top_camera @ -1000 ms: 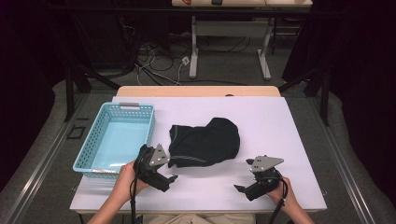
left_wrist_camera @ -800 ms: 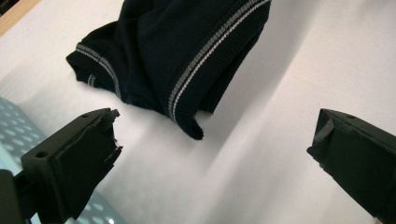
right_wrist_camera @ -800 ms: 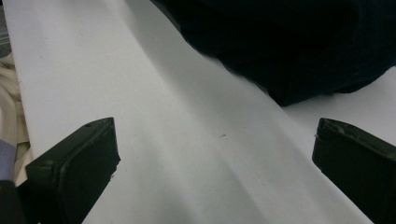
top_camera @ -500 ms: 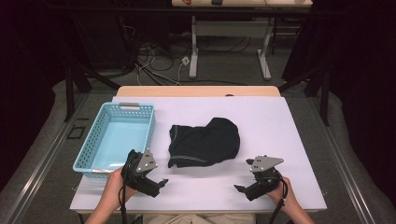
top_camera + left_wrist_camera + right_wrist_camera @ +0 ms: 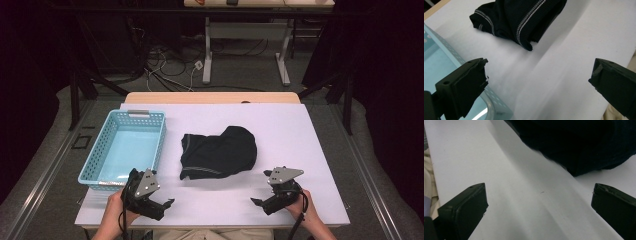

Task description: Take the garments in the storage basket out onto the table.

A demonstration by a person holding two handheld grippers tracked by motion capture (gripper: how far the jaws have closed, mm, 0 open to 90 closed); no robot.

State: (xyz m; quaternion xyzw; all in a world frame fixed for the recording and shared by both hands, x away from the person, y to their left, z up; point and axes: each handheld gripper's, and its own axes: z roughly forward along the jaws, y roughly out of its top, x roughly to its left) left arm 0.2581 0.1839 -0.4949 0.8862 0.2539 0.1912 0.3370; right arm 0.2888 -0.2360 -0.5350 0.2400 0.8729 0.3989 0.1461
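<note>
a lab-like recording room: a white-covered work table stands on grey carpet, dark curtains close off the sides, loose cables and a power strip lie on the floor beneath a metal-legged desk behind.

The high view looks forward and down over the whole bench from the person's side. Each gripper view sits low and close above it, both facing the same black garment lying mid-bench.
</note>
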